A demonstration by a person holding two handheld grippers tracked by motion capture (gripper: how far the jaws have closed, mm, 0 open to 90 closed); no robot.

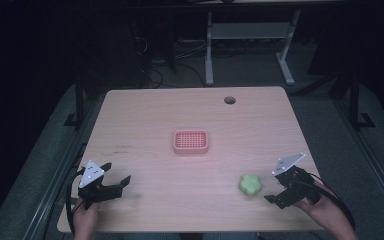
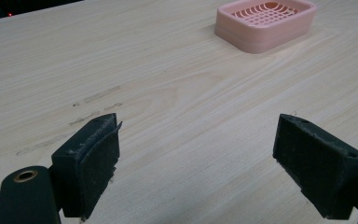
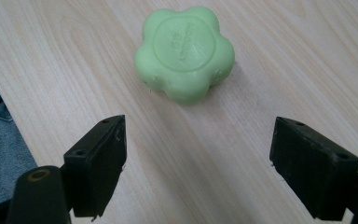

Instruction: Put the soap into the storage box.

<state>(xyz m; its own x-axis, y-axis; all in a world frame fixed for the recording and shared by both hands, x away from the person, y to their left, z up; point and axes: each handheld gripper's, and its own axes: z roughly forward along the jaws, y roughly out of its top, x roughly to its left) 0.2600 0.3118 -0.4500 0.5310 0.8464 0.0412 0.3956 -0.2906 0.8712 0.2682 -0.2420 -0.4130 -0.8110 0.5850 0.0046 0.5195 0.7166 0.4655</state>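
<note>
Approaching green flower-shaped soap (image 3: 184, 52) with right gripper (image 1: 280, 192), jaws spread wide, nothing gripped yet. Soap lying on table (image 1: 180, 107) near front right, well apart from pink soap dish (image 1: 190, 141). Left gripper (image 1: 115, 176) idling, jaws apart, empty. Grasp and placement remaining.

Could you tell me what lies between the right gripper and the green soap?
Nothing: only bare table separates the open right gripper from the green soap, as the right gripper view shows.
</note>
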